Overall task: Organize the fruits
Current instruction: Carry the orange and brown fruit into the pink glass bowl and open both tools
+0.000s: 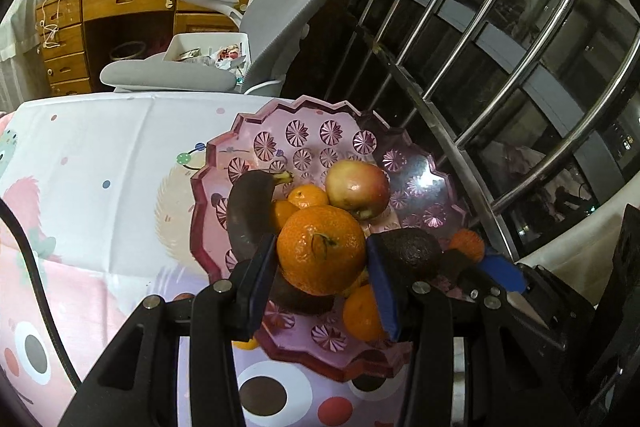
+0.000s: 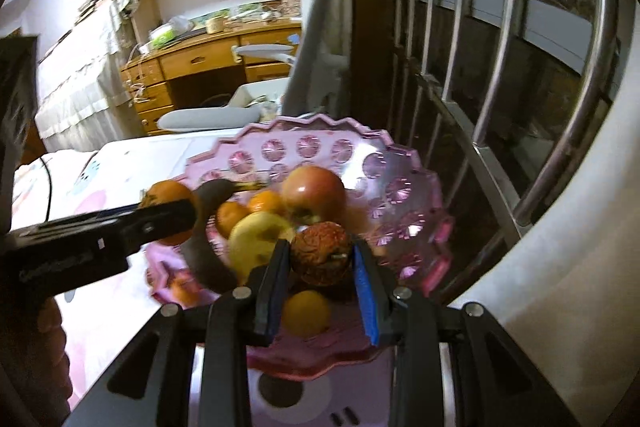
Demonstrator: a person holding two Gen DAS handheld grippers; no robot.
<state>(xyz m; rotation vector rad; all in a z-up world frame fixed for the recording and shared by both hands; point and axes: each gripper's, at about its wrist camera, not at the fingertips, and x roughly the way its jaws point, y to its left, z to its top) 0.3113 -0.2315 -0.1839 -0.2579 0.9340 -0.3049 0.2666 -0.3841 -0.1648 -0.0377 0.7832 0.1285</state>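
A pink cut-glass fruit bowl [image 1: 256,143] sat on a table covered with a cartoon-print cloth [image 1: 100,155], beside a window with steel bars [image 1: 500,59]. The bowl held an apple [image 1: 357,189], small tangerines [image 1: 307,195], a blackened banana [image 1: 248,211] and a dark avocado [image 1: 410,251]. The left gripper [image 1: 322,267] hovered over the bowl, its jaws clamped on a large orange [image 1: 321,251]. The right gripper [image 2: 322,265] was also above the bowl, its jaws closed tightly on a small reddish-brown, wrinkled fruit [image 2: 322,253] whose kind was unclear. Below it lay a yellow fruit [image 2: 256,239] and another tangerine [image 2: 306,313]. A grey office chair [image 1: 304,3] and wooden desk [image 1: 120,3] stood behind.
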